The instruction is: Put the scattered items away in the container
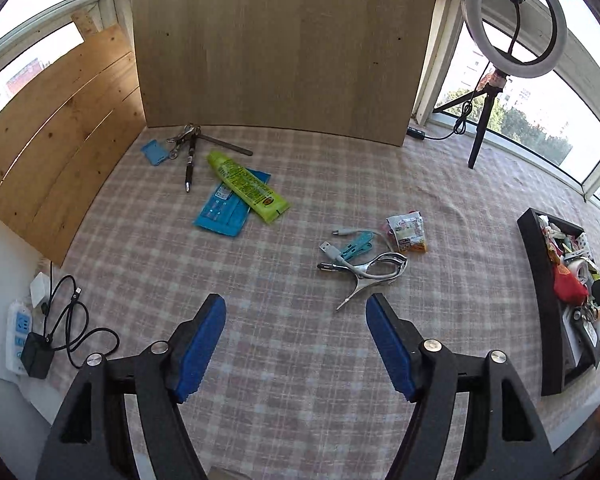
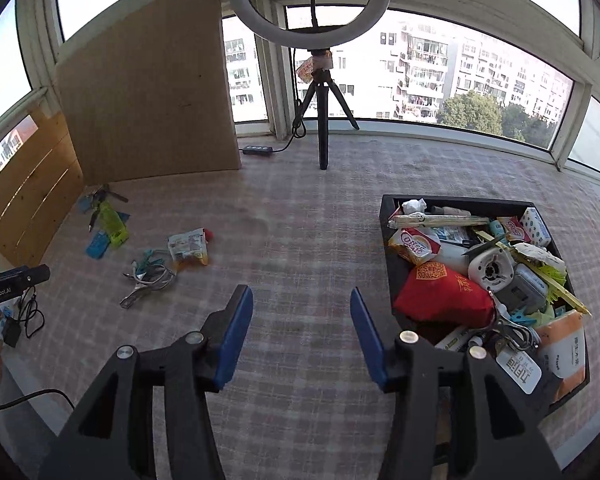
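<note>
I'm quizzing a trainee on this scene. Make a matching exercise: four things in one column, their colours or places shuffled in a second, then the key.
Things:
1. Tube
2. Red bag
3. Pen
4. Left claw

Descriptions:
A. Inside the black box
B. Open, holding nothing
C. Lime green, lying across a blue packet
D. Black, beside the keys near the board

Pairs: 1-C, 2-A, 3-D, 4-B
</note>
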